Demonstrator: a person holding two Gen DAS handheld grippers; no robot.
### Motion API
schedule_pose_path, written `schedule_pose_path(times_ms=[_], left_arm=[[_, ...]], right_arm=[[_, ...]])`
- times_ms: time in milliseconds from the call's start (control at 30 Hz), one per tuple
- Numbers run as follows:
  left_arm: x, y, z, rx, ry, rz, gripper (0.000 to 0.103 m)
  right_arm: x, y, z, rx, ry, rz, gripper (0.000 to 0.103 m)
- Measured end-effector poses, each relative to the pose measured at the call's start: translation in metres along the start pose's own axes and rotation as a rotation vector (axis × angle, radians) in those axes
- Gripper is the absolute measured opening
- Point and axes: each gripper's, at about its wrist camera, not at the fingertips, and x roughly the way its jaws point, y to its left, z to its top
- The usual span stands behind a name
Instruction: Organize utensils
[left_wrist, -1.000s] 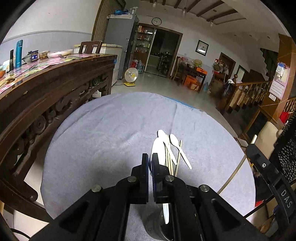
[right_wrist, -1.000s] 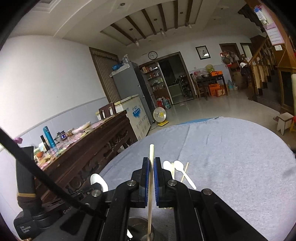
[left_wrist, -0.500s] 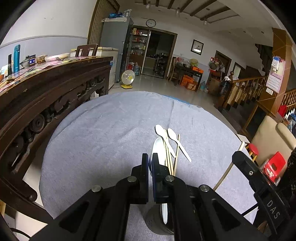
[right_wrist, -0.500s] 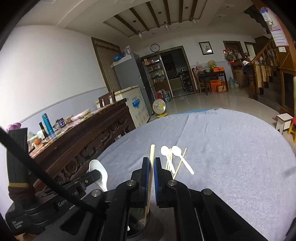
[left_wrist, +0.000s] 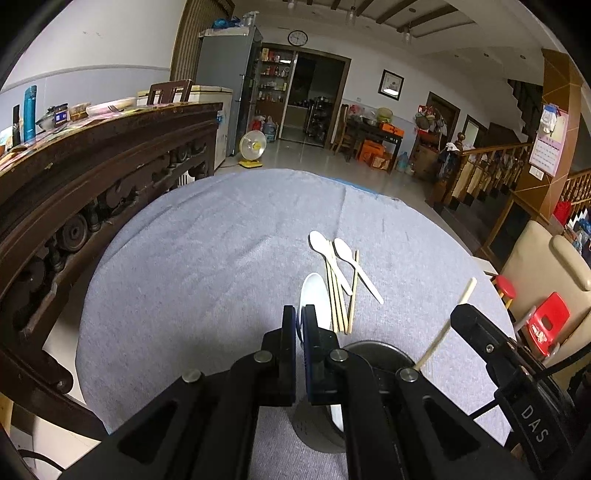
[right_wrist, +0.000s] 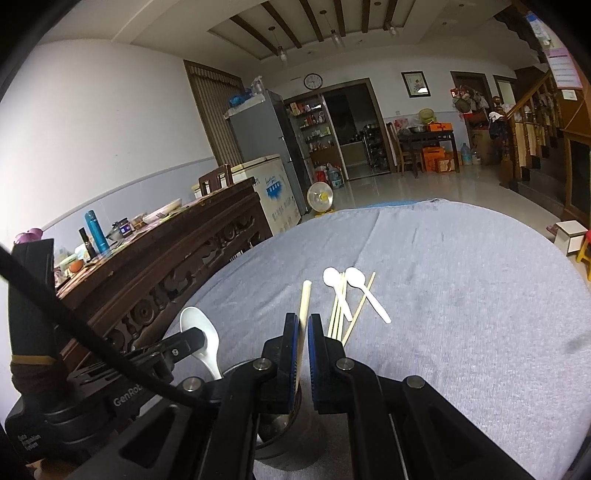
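My left gripper (left_wrist: 299, 314) is shut on a white spoon (left_wrist: 316, 299), bowl end up, its handle reaching down into a dark metal cup (left_wrist: 369, 354) below both grippers. My right gripper (right_wrist: 303, 321) is shut on a pale chopstick (right_wrist: 305, 299), whose lower end points into the same cup (right_wrist: 275, 437). The right gripper (left_wrist: 480, 332) with the chopstick (left_wrist: 466, 293) shows in the left view; the left gripper and spoon (right_wrist: 201, 332) show in the right view. Two white spoons (left_wrist: 334, 258) and several chopsticks (left_wrist: 338, 299) lie on the grey cloth beyond.
The round table (left_wrist: 203, 258) is covered in grey cloth. A dark carved wooden sideboard (left_wrist: 74, 177) with bottles and dishes stands close on the left. A beige chair (left_wrist: 546, 266) and red stool (left_wrist: 550, 321) are to the right.
Both grippers have tipped lower over the cup. The spoon and the chopstick have come down with them, and the right gripper has moved closer to the left one.
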Motion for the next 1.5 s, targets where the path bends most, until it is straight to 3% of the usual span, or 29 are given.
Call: schedule_pose_path(times_ms=[67, 200, 433, 533, 567, 600, 633, 933, 1033, 1400, 1500], left_arm=[[0.0, 0.001, -0.001, 0.003, 0.006, -0.001, 0.008], [-0.004, 0.003, -0.002, 0.0, -0.002, -0.002, 0.042], [-0.024, 0.017, 0.008, -0.037, -0.055, 0.002, 0.066], [-0.031, 0.031, 0.017, -0.078, -0.074, 0.009, 0.074], [-0.032, 0.037, 0.02, -0.093, -0.073, 0.012, 0.077], [-0.032, 0.044, 0.025, -0.113, -0.065, 0.016, 0.078], [-0.03, 0.049, 0.027, -0.125, -0.059, 0.018, 0.079], [0.006, 0.103, 0.041, -0.23, 0.075, 0.11, 0.079], [0.023, 0.111, 0.04, -0.246, 0.14, 0.103, 0.079], [0.111, 0.1, 0.062, -0.125, 0.429, 0.074, 0.079], [0.128, 0.097, 0.071, -0.114, 0.44, 0.058, 0.079]], right_arm=[[-0.001, 0.0, -0.001, -0.002, 0.0, 0.0, 0.007], [-0.001, -0.001, -0.002, -0.002, 0.005, 0.001, 0.007], [-0.013, -0.013, 0.002, 0.04, 0.008, 0.009, 0.008], [-0.02, -0.025, 0.007, 0.084, 0.012, 0.002, 0.04], [-0.024, -0.031, 0.008, 0.101, 0.012, -0.002, 0.066], [-0.028, -0.037, 0.01, 0.113, 0.005, -0.009, 0.08], [-0.031, -0.041, 0.012, 0.117, -0.002, -0.017, 0.082], [-0.03, -0.107, 0.016, 0.225, 0.121, -0.101, 0.082], [-0.021, -0.121, 0.017, 0.24, 0.166, -0.115, 0.082], [0.055, -0.146, 0.043, 0.144, 0.432, -0.058, 0.082], [0.09, -0.151, 0.057, 0.099, 0.502, -0.047, 0.081]])
